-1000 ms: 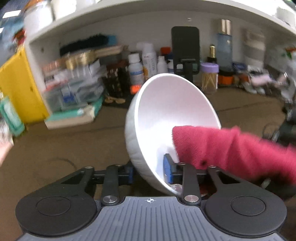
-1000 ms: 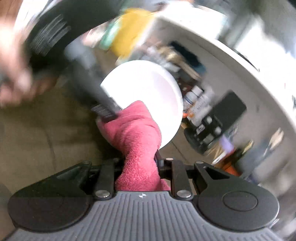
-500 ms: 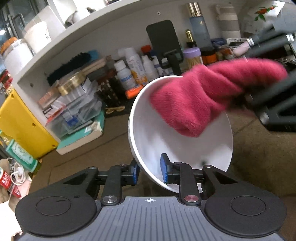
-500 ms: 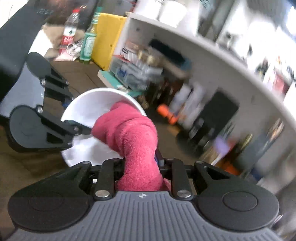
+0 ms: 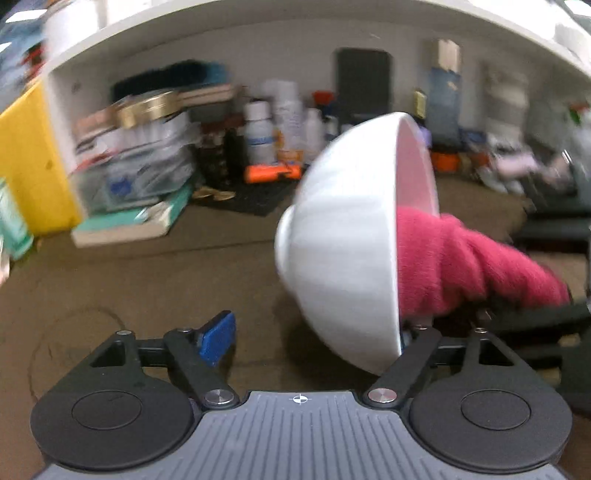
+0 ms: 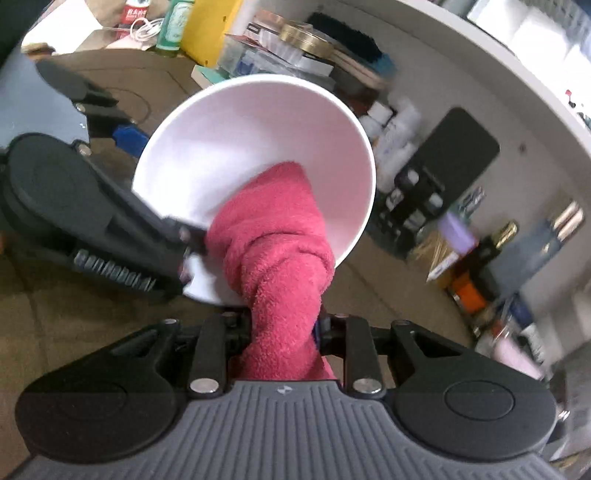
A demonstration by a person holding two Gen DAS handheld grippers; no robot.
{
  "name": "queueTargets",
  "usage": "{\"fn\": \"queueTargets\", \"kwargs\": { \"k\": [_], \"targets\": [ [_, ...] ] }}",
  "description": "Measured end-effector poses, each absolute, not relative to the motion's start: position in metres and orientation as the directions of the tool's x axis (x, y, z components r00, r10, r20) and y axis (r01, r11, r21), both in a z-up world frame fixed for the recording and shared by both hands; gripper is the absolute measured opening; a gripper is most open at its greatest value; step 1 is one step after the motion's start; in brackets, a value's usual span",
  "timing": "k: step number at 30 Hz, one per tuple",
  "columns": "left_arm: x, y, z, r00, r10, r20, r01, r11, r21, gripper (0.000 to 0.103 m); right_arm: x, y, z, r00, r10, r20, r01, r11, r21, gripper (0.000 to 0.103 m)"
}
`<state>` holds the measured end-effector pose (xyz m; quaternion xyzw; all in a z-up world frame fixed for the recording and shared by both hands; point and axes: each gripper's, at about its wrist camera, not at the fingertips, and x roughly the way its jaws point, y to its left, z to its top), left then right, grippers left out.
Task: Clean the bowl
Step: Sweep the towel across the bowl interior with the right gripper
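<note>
A white bowl (image 5: 343, 240) hangs tipped on its side, mouth to the right, above the brown tabletop. My left gripper (image 5: 310, 336) has its jaws spread wide; the left blue pad (image 5: 216, 341) stands apart from the bowl, and the right finger (image 5: 410, 354) sits at the bowl's lower rim. My right gripper (image 6: 282, 325) is shut on a rolled red towel (image 6: 280, 258), whose tip is pressed inside the bowl (image 6: 255, 147). The towel also shows in the left wrist view (image 5: 454, 262), reaching into the bowl's mouth.
A white shelf (image 5: 236, 22) runs along the back, crowded with bottles (image 5: 280, 125), a black phone stand (image 5: 364, 85), stacked boxes (image 5: 136, 155) and an orange item (image 5: 273, 171). A yellow box (image 5: 26, 166) stands at the left. Brown tabletop (image 5: 129, 277) lies below.
My left gripper's jaws have spread apart from their grip on the bowl's rim. The bowl has turned its mouth to the right, and the towel has gone deeper into it.
</note>
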<state>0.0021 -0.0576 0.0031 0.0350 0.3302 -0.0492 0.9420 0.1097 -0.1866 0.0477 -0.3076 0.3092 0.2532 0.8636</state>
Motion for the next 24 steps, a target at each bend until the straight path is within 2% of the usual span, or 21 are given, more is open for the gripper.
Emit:
{"fn": "queueTargets", "kwargs": {
  "k": [1, 2, 4, 8, 12, 14, 15, 16, 17, 18, 19, 20, 21, 24],
  "targets": [
    [0.002, -0.057, 0.003, 0.778, -0.079, -0.623, 0.123, 0.992, 0.028, 0.056, 0.106, -0.19, 0.047, 0.686, 0.257, -0.68, -0.624, 0.688, -0.37, 0.027],
    [0.003, -0.058, 0.004, 0.777, -0.08, -0.625, 0.133, 0.99, 0.038, 0.034, 0.102, -0.189, 0.047, 0.696, 0.26, -0.669, -0.622, 0.684, -0.381, 0.027],
    [0.003, -0.06, 0.009, 0.773, -0.06, -0.631, 0.155, 0.983, 0.096, 0.031, 0.095, -0.185, 0.046, 0.727, 0.258, -0.636, -0.611, 0.666, -0.428, 0.026],
    [0.003, -0.048, 0.019, 0.748, -0.089, -0.658, 0.216, 0.97, 0.114, 0.026, 0.067, -0.177, 0.044, 0.81, 0.223, -0.542, -0.552, 0.6, -0.579, 0.026],
    [-0.005, -0.043, 0.025, 0.727, -0.095, -0.68, 0.255, 0.957, 0.14, 0.024, 0.037, -0.164, 0.037, 0.916, 0.124, -0.382, -0.397, 0.432, -0.81, 0.027],
    [-0.011, -0.041, 0.028, 0.729, -0.089, -0.679, 0.267, 0.95, 0.162, 0.023, 0.026, -0.158, 0.026, 0.923, 0.095, -0.373, -0.382, 0.348, -0.856, 0.028],
    [-0.014, -0.04, 0.029, 0.73, -0.086, -0.678, 0.268, 0.949, 0.167, 0.022, 0.02, -0.157, 0.019, 0.917, 0.097, -0.387, -0.397, 0.328, -0.857, 0.038],
    [-0.016, -0.039, 0.029, 0.733, -0.085, -0.675, 0.269, 0.947, 0.173, 0.022, 0.014, -0.157, 0.01, 0.905, 0.11, -0.412, -0.425, 0.312, -0.85, 0.043],
    [-0.017, -0.039, 0.029, 0.735, -0.083, -0.673, 0.271, 0.946, 0.18, 0.022, 0.008, -0.159, 0.005, 0.894, 0.132, -0.428, -0.447, 0.314, -0.837, 0.06],
    [-0.018, -0.038, 0.029, 0.737, -0.082, -0.671, 0.273, 0.944, 0.184, 0.022, 0.002, -0.163, 0.002, 0.886, 0.164, -0.433, -0.463, 0.336, -0.82, 0.06],
    [-0.018, -0.037, 0.029, 0.737, -0.085, -0.671, 0.275, 0.944, 0.183, 0.022, -0.003, -0.167, 0.003, 0.879, 0.191, -0.437, -0.477, 0.369, -0.798, 0.065],
    [-0.018, -0.037, 0.029, 0.737, -0.086, -0.671, 0.277, 0.943, 0.184, 0.023, -0.006, -0.173, 0.006, 0.872, 0.213, -0.441, -0.49, 0.413, -0.768, 0.08],
    [-0.018, -0.037, 0.029, 0.737, -0.088, -0.671, 0.282, 0.941, 0.186, 0.023, -0.01, -0.181, 0.013, 0.848, 0.255, -0.464, -0.529, 0.467, -0.709, 0.089],
    [-0.017, -0.036, 0.03, 0.734, -0.095, -0.673, 0.294, 0.937, 0.188, 0.023, -0.009, -0.213, 0.046, 0.689, 0.454, -0.565, -0.708, 0.589, -0.39, 0.091]
  ]
}}
